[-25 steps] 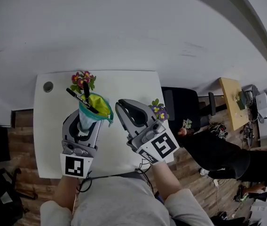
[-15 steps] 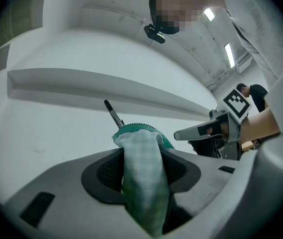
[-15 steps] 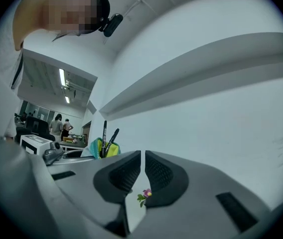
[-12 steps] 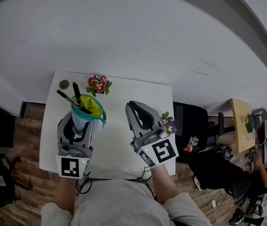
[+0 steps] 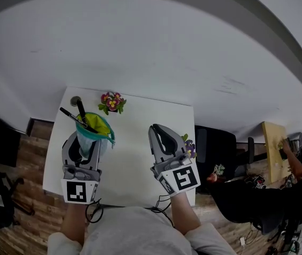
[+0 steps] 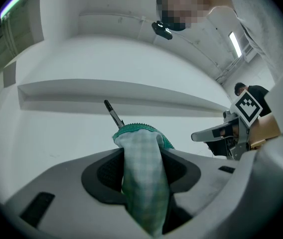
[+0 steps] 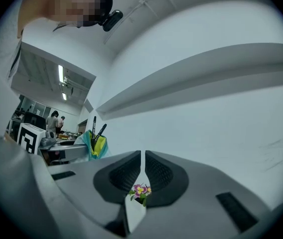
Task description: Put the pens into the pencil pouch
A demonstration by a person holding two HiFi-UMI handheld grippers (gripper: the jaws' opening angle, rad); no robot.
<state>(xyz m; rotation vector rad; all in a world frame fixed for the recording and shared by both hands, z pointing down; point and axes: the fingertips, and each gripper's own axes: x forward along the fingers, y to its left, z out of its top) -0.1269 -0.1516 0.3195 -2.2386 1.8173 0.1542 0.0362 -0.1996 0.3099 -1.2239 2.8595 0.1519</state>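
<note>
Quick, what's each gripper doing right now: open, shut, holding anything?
Left gripper: shut on the pouch, with pens sticking out of it.
Right gripper: shut, with nothing between its jaws.

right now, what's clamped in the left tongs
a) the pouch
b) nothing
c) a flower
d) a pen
a: in the left gripper view the left tongs are closed on the checked pouch, with a pen poking out of its top.

Table (image 5: 132, 142) centre bare, far-edge flower pot (image 5: 111, 102), right-edge flower pot (image 5: 189, 146)
</note>
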